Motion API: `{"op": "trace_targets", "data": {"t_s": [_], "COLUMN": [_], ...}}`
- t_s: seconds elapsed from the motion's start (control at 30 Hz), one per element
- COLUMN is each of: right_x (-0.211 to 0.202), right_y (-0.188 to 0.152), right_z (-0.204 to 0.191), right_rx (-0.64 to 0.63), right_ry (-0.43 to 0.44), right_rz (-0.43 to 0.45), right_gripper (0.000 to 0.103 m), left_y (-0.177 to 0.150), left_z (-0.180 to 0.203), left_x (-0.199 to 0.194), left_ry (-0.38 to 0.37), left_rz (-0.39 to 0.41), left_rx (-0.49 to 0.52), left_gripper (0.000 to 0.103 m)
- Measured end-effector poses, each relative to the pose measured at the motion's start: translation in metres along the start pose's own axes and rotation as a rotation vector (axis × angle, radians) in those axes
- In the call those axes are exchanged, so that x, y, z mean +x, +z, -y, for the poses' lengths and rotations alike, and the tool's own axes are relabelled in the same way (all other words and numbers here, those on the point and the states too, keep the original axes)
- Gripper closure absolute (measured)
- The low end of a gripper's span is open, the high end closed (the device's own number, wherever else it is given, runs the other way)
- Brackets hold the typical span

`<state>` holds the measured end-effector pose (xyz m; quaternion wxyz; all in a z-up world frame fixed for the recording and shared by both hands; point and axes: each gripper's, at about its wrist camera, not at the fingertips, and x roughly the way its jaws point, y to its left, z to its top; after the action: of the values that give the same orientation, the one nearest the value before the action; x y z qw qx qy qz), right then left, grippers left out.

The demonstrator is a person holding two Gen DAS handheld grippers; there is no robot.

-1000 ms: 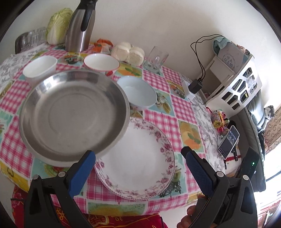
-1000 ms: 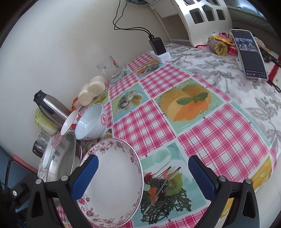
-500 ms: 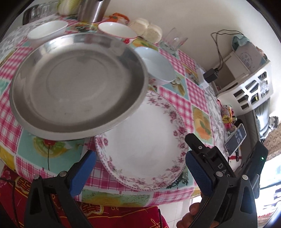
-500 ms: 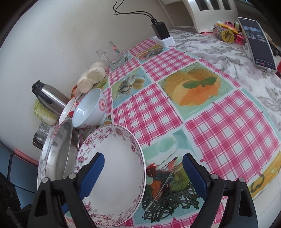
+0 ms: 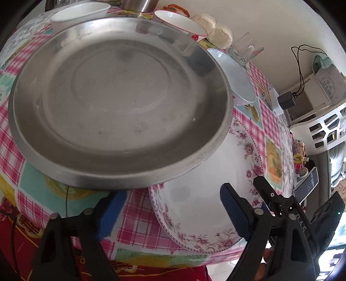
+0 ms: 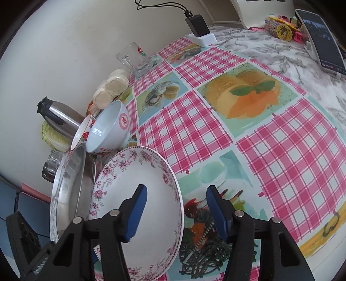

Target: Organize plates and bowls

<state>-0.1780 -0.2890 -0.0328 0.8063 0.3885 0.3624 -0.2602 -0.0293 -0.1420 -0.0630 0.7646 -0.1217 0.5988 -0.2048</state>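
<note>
The steel pan (image 5: 121, 97) sits on the table (image 5: 138, 227), and its right edge lies over the left part of the flower plate (image 5: 207, 194); the plate sits at the near edge of the table, just beside the pan.

The left gripper (image 5: 173, 207) is low at the near edge of the table; its jaws are apart; one blue pad is just under the near rim of the pan, and the other is over the near right part of the plate; nothing is held between them.

The right gripper (image 6: 177, 207) is at the plate too; its jaws are apart, but not very wide; the left pad is over the white inside of the plate and the right pad is outside its rim, so the rim is between them; I cannot tell if a pad touches it.

Behind the plate a blue bowl (image 6: 110, 129) stands just beside the pan; a red bowl (image 6: 83, 131) is next to it, and a white bowl (image 5: 80, 10) is at the far side of the pan.

A flask (image 6: 58, 118), a cabbage (image 6: 54, 138), buns (image 6: 110, 88) and a glass mug (image 6: 135, 59) stand near the wall; a phone (image 6: 320, 39) leans at the far right.
</note>
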Motion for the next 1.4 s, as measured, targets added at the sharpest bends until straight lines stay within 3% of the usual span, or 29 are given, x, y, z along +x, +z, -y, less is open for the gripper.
{"op": "trace_targets", "data": {"t_s": [0.23,0.4,0.47,0.53,0.6,0.73,1.1,1.4], "right_x": [0.005,0.009,0.011,0.012,0.013,0.013,0.000,-0.012], "right_y": [0.002,0.004,0.004,0.004,0.004,0.004,0.006,0.009], "right_z": [0.005,0.008,0.008,0.009,0.010,0.009,0.032,0.045], "right_rx": [0.038,0.063,0.068,0.072,0.076,0.069,0.135,0.103], "right_ry": [0.038,0.056,0.064,0.067,0.066,0.060,0.035,-0.022], "right_rz": [0.005,0.021,0.022,0.019,0.017,0.017,0.038,0.065], "right_gripper": [0.058,0.070,0.075,0.081,0.085,0.085,0.086,0.086], "left_y": [0.005,0.004,0.005,0.005,0.006,0.004,-0.010,-0.019], "left_z": [-0.001,-0.002,-0.003,-0.005,-0.006,-0.004,0.024,0.037], "left_x": [0.003,0.004,0.004,0.003,0.003,0.004,0.014,0.017], "left_ry": [0.016,0.037,0.047,0.088,0.116,0.100,0.048,0.017], "left_rz": [0.053,0.097,0.113,0.126,0.131,0.121,0.067,0.032], "left_rx": [0.004,0.022,0.021,0.034,0.043,0.056,0.169,0.228], "left_gripper": [0.038,0.044,0.050,0.069,0.074,0.080,0.082,0.082]}}
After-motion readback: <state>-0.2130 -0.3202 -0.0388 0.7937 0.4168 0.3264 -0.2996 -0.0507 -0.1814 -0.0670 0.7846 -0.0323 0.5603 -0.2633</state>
